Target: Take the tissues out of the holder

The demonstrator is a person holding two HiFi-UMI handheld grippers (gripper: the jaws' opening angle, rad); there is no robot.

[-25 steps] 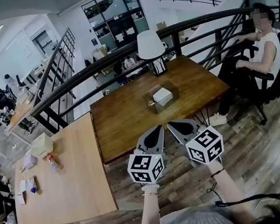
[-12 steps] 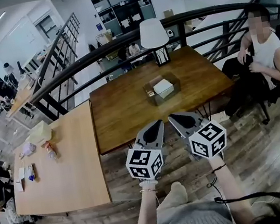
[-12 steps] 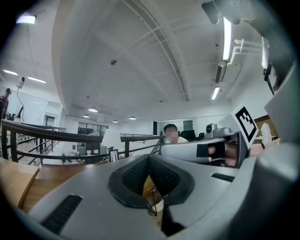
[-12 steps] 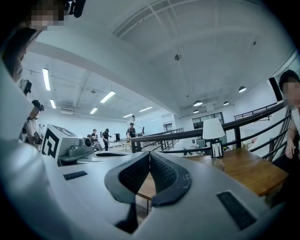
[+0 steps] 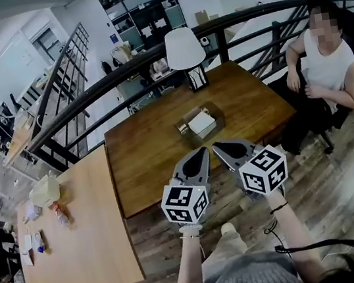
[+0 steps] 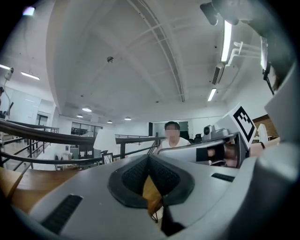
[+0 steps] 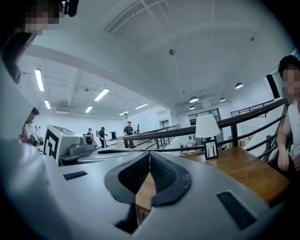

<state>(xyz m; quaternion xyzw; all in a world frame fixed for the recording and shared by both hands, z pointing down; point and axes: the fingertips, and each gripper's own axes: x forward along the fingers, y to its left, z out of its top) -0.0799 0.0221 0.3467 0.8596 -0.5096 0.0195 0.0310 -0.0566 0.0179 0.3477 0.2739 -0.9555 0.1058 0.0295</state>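
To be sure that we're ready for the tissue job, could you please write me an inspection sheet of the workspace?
Surface: dark wooden table, mostly bare.
Job's things: clear holder near the table's middle, white tissues inside, untouched.
Clutter: lamp at the far edge; small items on the lighter table to the left.
Grippers: left gripper and right gripper side by side, fingers together, nothing held, apart from the holder.
Cables: thin dark cord at the right wrist.
Surroundings: railing behind the table; seated person at its right end.
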